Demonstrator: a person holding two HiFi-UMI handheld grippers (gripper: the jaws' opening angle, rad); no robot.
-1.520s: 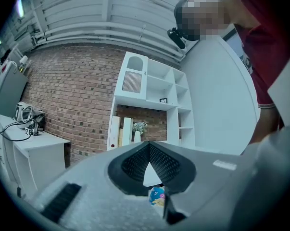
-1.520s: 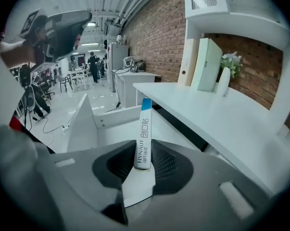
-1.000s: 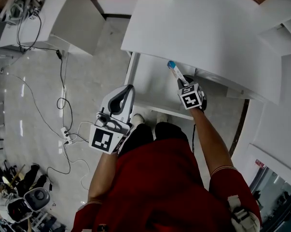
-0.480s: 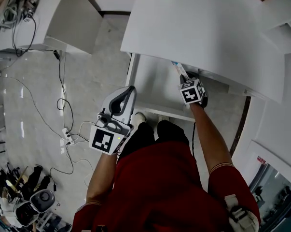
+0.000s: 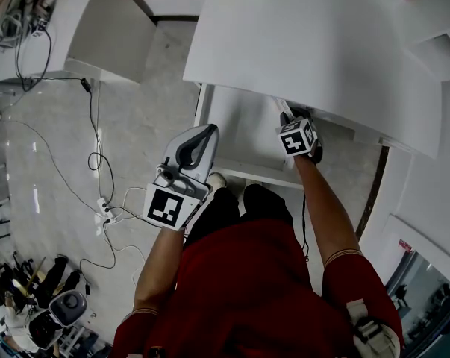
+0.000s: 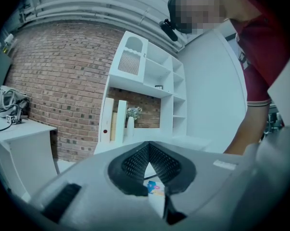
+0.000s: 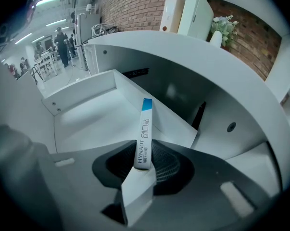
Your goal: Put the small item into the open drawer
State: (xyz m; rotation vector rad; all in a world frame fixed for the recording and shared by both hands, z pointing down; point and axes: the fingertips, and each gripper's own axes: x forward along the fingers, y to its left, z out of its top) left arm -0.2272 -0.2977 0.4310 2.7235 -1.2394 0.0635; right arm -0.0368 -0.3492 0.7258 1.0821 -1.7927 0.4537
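Standing at the white table [image 5: 307, 43], a person in a red shirt [image 5: 262, 289] leans over the open drawer [image 5: 243, 136] that juts out from under its edge. The right gripper [image 5: 292, 123] is tipped steeply down into the drawer at its right side, close under the table's overhang. Its jaws are closed on the lower end of a slim white stick [image 7: 144, 134], and the pads press on it from both sides. The stick carries dark print along its length and a blue band at its far end. That blue end points toward the drawer's back wall and hangs over the bare floor inside. Whether it touches the floor of the drawer I cannot tell. The left gripper [image 5: 207, 134] is held about level just outside the drawer's front left corner, clear of the rim. Its jaws are drawn together at the tips, with nothing I can make out held between them. Only a tiny blue and pink speck shows low in the gap, too small to name. Left of the drawer, cables [image 5: 98, 155] trail across the pale floor [image 5: 53, 125].
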